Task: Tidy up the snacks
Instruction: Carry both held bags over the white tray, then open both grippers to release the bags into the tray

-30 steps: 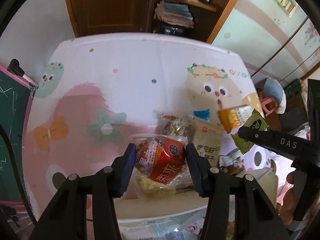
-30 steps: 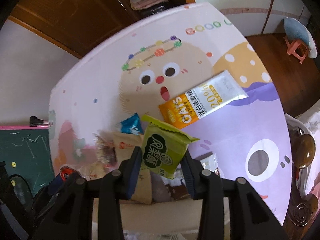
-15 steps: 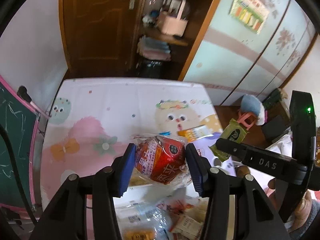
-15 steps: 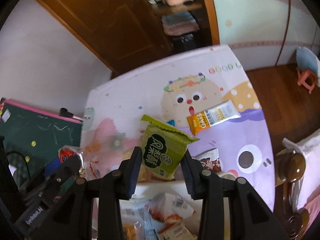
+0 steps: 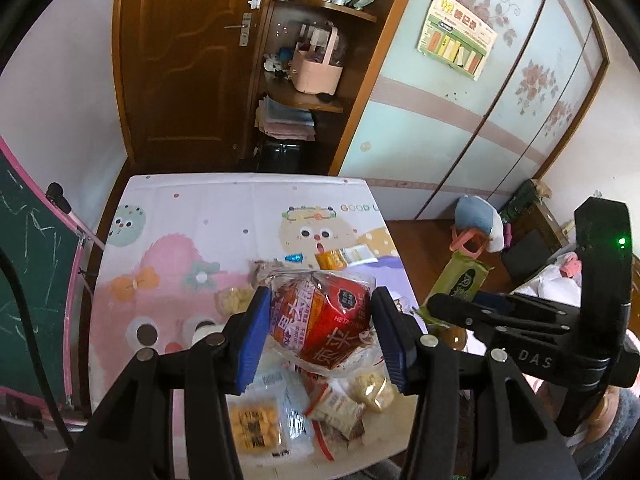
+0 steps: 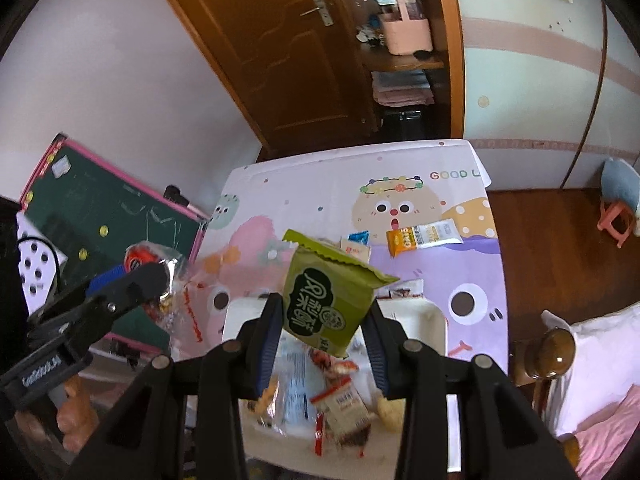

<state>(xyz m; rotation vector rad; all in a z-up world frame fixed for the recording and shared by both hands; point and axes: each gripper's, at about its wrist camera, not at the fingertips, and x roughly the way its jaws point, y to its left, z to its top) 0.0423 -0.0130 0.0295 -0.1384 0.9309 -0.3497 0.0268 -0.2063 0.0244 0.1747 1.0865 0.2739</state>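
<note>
My left gripper [image 5: 320,332] is shut on a red and clear snack bag [image 5: 320,324] and holds it high above a white bin [image 6: 434,322] with several snack packets. My right gripper [image 6: 326,330] is shut on a green snack packet [image 6: 330,300], also lifted above the bin. The green packet [image 5: 464,280] and the right gripper show at the right of the left wrist view. The left gripper with the red bag [image 6: 138,258] shows at the left of the right wrist view.
An orange and white bar packet [image 6: 424,236], a small blue packet [image 6: 358,236] and a beige packet [image 6: 354,249] lie on the cartoon tablecloth [image 6: 320,184]. A green chalkboard [image 6: 100,208] leans at the table's left. A wooden door and shelves stand behind.
Both grippers have risen high above the table with their packets still held. The view has widened, and the bin with its snacks has come into sight below.
</note>
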